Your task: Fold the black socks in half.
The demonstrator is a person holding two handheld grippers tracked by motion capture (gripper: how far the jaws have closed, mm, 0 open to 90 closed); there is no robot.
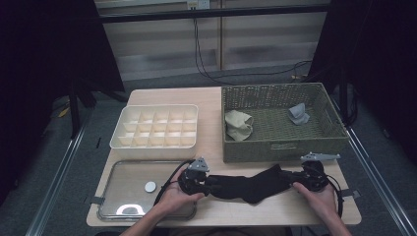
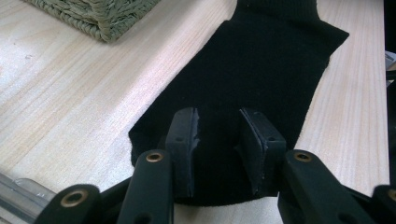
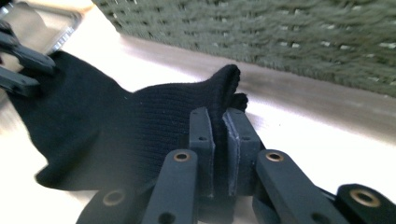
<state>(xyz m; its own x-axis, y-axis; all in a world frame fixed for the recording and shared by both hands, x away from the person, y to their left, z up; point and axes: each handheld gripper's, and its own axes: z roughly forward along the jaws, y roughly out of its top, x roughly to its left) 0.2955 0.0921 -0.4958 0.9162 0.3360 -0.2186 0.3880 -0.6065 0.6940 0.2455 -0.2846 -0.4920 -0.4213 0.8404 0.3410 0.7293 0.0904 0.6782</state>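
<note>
Black sock (image 1: 251, 183) stretched flat across the near edge of the wooden table (image 1: 211, 105), at 6 o'clock from the woven basket (image 1: 275, 147). Left gripper (image 1: 197, 181) at the sock's 9 o'clock end, jaws parted and straddling the fabric, no pinch apparent. Right gripper (image 1: 309, 178) at the 3 o'clock end, jaws clenched on a raised fold of the sock. White divided box (image 1: 156, 142) at 11 o'clock, clear tray (image 1: 123, 169) at 8 o'clock. Beige cloth (image 1: 239, 125) and grey cloth (image 1: 298, 114) lying inside the basket.
</note>
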